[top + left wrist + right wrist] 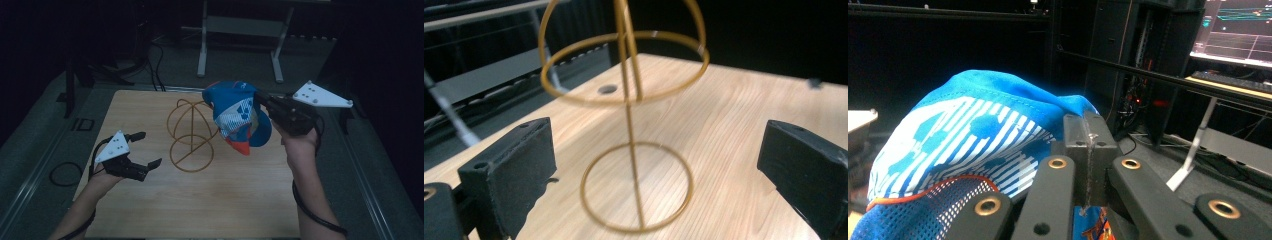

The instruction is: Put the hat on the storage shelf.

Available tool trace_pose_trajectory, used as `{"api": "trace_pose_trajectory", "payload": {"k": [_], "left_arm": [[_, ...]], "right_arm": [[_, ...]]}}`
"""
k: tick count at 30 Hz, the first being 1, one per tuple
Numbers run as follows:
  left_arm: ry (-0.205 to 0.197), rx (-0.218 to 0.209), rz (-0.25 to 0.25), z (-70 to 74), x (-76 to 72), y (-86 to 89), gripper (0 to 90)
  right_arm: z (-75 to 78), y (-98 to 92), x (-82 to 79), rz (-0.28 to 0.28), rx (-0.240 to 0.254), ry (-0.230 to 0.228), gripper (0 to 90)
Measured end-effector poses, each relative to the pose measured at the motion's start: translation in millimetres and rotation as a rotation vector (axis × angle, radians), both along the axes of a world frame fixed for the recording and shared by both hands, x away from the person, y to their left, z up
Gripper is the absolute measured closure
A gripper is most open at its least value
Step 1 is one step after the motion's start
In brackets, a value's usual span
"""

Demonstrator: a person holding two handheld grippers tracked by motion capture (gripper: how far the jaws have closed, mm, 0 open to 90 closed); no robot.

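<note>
We've got the right gripper [264, 102] w/ jaws pinched on the blue cap [235, 115], held up just right of the wire stand [191, 135]; left gripper [147, 148] jaws spread, empty, facing the stand

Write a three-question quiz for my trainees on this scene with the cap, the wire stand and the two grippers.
1. True or false: the cap already sits on the wire stand.
2. Which gripper holds the cap? A) left B) right C) neither
3. Fill in: the left gripper is ____, with nothing between its jaws.

Key:
1. False. The cap hangs in the air beside the stand's dome, above the table.
2. B. The right gripper is shut on the cap's edge.
3. Open. In the left gripper view its jaws stand wide apart, facing the stand.
</note>
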State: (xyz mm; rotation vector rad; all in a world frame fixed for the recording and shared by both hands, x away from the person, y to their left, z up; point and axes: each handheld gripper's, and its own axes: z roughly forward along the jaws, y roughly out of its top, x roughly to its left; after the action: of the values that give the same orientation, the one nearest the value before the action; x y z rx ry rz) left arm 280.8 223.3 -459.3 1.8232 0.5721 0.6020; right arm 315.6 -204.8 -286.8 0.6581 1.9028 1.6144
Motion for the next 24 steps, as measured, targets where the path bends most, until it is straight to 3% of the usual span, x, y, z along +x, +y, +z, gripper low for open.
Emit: {"api": "trace_pose_trajectory", "payload": {"k": [6,14,19,24], "left_arm": [[0.033,-0.019,0.05,-26.6,-5.0,11.1,2.1],[0.04,-0.004,0.133,-58.4,-15.4,23.0,2.1],[0.055,0.01,0.138,-71.7,-20.3,24.8,2.2],[0.062,-0.024,0.155,-81.8,-23.7,26.7,2.2]], "right_arm": [[4.9,20.6,10.5,0.014,-0.001,0.004,90.0],[9.1,50.0,31.1,0.018,-0.017,0.023,90.0],[11.6,70.6,41.4,0.027,-0.038,0.034,90.0],[9.9,96.1,50.5,0.053,-0.053,0.057,90.0]]}}
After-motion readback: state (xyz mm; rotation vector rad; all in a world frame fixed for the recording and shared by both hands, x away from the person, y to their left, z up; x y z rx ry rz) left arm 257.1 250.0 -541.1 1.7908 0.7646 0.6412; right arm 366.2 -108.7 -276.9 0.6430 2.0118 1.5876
